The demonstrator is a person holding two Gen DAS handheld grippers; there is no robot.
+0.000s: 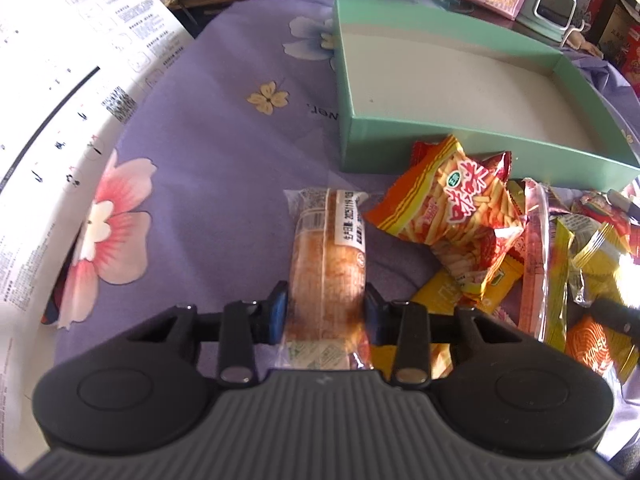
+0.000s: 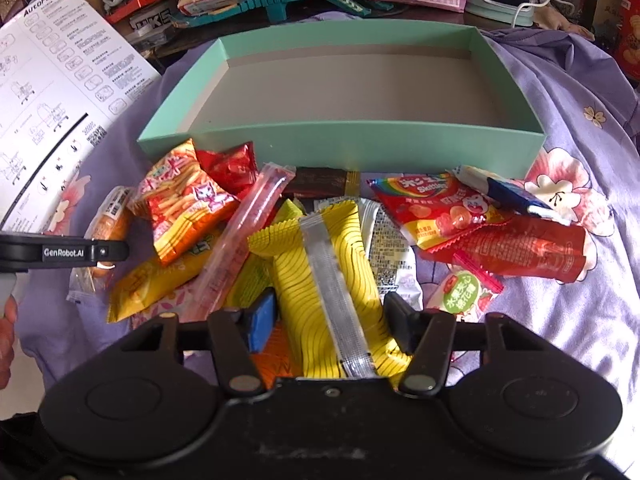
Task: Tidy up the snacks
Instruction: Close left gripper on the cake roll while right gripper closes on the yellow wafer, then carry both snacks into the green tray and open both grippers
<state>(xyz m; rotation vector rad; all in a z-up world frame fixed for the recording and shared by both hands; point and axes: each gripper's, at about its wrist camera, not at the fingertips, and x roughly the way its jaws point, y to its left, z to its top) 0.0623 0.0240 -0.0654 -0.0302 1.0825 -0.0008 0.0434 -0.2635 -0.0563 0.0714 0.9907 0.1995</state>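
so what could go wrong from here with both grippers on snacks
1. The left gripper pinches the bread roll pack near one end, so it may droop or slip when lifted.
2. The right gripper straddles the yellow striped packet in a pile; neighbours could drag along.

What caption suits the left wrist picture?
Left claw shut on a wrapped bread roll beside the empty green box.

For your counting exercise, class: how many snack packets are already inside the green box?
0. The green box shows only its bare floor. All the packets lie on the cloth in front of it, among them the yellow packet and the bread roll.
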